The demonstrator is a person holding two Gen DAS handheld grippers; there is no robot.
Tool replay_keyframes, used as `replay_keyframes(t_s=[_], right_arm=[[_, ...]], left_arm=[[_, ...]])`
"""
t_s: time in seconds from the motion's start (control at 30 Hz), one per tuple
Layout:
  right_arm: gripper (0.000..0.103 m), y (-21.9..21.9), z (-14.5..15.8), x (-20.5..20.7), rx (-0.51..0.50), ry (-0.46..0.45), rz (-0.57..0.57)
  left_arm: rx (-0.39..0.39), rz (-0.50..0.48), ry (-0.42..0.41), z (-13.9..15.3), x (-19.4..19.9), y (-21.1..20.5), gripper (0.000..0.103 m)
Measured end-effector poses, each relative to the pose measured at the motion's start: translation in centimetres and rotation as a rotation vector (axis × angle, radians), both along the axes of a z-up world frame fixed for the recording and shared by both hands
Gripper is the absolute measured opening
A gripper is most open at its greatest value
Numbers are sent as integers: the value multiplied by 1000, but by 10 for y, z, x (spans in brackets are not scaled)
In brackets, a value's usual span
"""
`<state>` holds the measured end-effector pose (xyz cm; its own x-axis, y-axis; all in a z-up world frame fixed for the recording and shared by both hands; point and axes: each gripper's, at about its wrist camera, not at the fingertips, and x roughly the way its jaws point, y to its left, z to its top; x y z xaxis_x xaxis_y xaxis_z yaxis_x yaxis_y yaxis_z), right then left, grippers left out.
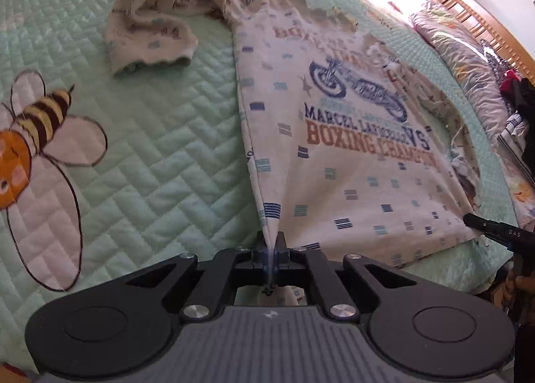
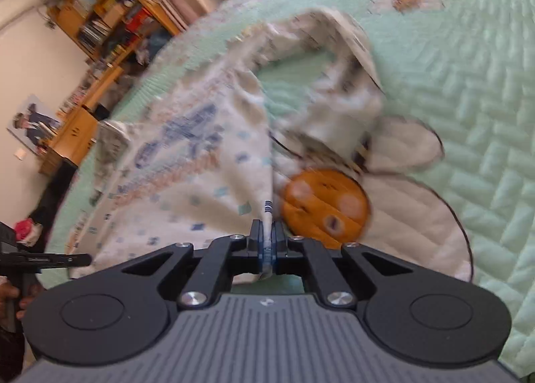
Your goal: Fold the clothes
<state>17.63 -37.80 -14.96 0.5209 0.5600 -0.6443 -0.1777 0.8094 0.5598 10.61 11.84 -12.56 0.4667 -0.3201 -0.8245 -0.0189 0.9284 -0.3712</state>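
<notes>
Mint-green quilted bedspread [image 1: 150, 155] with an embroidered bee [image 1: 40, 135] covers the bed; wooden shelves [image 2: 100, 15] stand against the far wall. On it lies a cream printed shirt with small blue dashes and a blue motorcycle graphic [image 1: 351, 155], its long sleeve [image 1: 153, 25] crumpled off to one side. The left gripper [image 1: 271, 242] has its jaws pressed together on one bottom corner of the shirt, and the cloth rises from the bed in a taut ridge straight into them. The right gripper [image 2: 266, 236] likewise pinches the hem at the other bottom corner, with a fold of fabric caught between its closed jaws. Each gripper shows at the edge of the other's view, and the shirt's lower edge spans between them.
</notes>
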Motion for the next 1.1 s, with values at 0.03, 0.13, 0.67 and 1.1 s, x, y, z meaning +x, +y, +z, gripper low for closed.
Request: replay_keyframes(t_s=[0.03, 0.13, 0.67, 1.1], right_arm=[[5, -3, -5, 0, 19, -2, -7], [5, -1, 0, 0, -6, -14, 4], [34, -28, 14, -16, -1, 30, -40], [48, 53, 15, 32, 176, -94, 103]], left_arm=[[11, -7, 1, -3, 1, -1, 6], [-23, 19, 17, -2, 6, 7, 6], [-79, 248, 96, 20, -26, 54, 38], [-88, 92, -57, -2, 78, -17, 47]])
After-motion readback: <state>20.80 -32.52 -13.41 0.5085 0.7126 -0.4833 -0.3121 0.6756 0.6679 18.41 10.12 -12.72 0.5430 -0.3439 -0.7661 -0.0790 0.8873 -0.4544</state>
